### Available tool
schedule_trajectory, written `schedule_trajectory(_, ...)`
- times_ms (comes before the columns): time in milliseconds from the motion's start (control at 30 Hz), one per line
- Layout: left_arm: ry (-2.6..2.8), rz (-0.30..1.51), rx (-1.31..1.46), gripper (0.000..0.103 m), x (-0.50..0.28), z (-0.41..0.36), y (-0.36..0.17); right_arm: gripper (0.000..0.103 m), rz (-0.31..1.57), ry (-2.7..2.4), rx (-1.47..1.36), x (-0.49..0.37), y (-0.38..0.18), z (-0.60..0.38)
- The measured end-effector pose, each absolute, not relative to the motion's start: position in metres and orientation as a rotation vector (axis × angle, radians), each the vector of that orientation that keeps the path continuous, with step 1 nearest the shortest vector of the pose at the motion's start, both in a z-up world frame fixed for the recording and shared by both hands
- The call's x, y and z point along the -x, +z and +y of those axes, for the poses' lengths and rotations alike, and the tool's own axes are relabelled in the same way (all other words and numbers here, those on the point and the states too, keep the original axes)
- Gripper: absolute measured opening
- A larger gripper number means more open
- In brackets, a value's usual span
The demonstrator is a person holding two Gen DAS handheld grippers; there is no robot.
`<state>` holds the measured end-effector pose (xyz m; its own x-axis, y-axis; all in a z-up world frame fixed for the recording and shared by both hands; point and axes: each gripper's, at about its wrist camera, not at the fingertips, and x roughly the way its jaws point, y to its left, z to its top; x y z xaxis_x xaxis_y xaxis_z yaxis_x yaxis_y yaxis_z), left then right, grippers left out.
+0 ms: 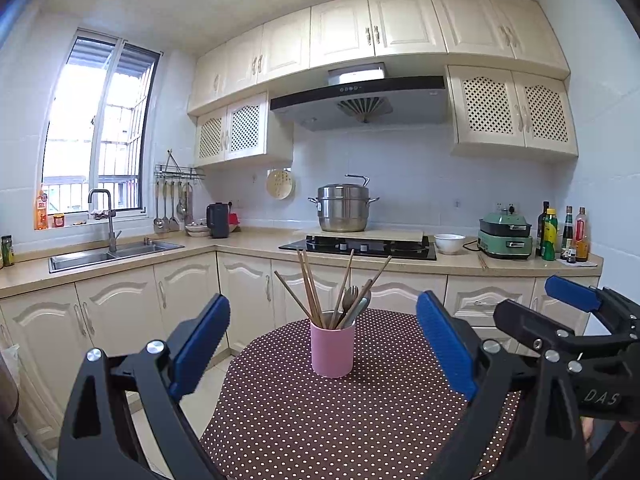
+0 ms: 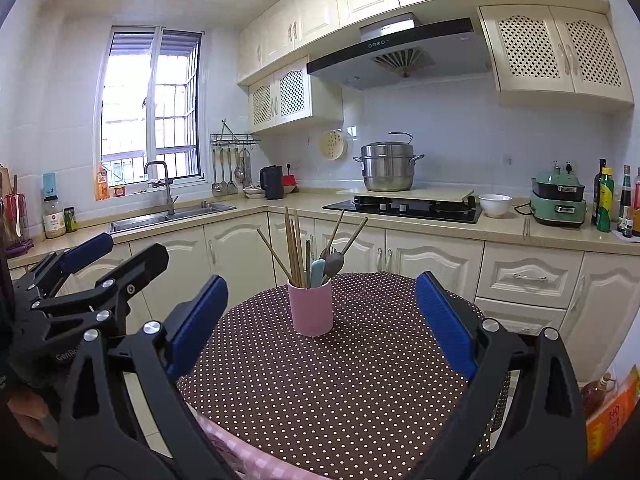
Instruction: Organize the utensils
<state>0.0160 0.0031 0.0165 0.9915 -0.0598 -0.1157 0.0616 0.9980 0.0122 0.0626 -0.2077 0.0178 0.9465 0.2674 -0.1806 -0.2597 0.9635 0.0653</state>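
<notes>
A pink cup (image 1: 332,346) (image 2: 311,308) stands upright on a round table with a brown polka-dot cloth (image 1: 340,420) (image 2: 340,380). Wooden chopsticks (image 1: 310,288) (image 2: 294,240), a fork (image 1: 351,294) and a dark spoon (image 2: 334,264) stick out of it, next to a pale blue handle (image 2: 318,270). My left gripper (image 1: 322,308) is open, short of the cup, holding nothing. My right gripper (image 2: 322,280) is open too and frames the cup from a little further right. Each gripper also shows at the edge of the other's view: the right gripper (image 1: 536,300), the left gripper (image 2: 128,246).
Behind the table runs an L-shaped counter with a sink (image 1: 116,254), a hob (image 1: 360,246) carrying a steel pot (image 1: 344,208), a white bowl (image 1: 449,242), a green appliance (image 1: 506,238) and bottles (image 1: 560,234). A strip of floor separates table and cabinets.
</notes>
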Motion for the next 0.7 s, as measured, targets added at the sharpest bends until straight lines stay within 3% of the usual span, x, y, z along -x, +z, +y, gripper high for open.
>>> schedule_trajectory(700,-0.057,0.121,-0.014,0.093,-0.0241,0.0058,0.0133,0.093,0.204,0.282,-0.052,-0.0707,0.0152,-0.2096)
